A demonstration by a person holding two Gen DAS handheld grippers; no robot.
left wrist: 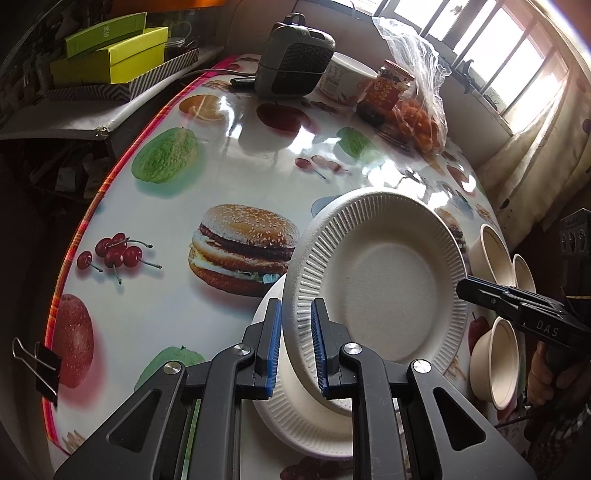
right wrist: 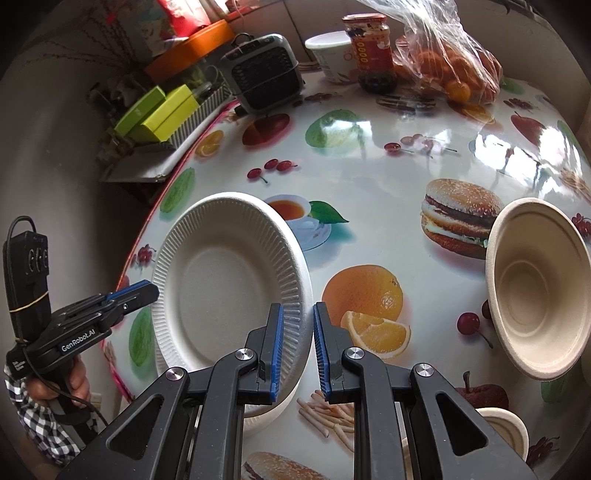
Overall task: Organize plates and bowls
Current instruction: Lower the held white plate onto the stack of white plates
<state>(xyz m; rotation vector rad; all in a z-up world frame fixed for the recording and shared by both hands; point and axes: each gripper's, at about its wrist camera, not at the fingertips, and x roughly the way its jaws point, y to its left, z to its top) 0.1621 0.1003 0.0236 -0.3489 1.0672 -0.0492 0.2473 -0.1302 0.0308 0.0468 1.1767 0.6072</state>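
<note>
Pinching a tilted plate (left wrist: 376, 273) rim, left gripper (left wrist: 296, 347) hides its grip; right gripper (right wrist: 298, 347) seemingly spread.

"DAS" in pale letters on the right tongs (left wrist: 466, 288) body, seen from the left wrist view. "GenRobot.AI" on the left tongs (right wrist: 149, 291) body, near left in the right wrist view. Jar (right wrist: 371, 48) label and green box (left wrist: 105, 33) print unreadable.

Plates (right wrist: 229, 280) stacked left of bowls (right wrist: 535, 291).

White ribbed plate (left wrist: 388, 273), beige bowl (right wrist: 535, 288), glossy fruit-and-burger-print tablecloth (left wrist: 229, 166), lime boxes (left wrist: 110, 51), seemingly red-labelled jar (right wrist: 371, 48).
</note>
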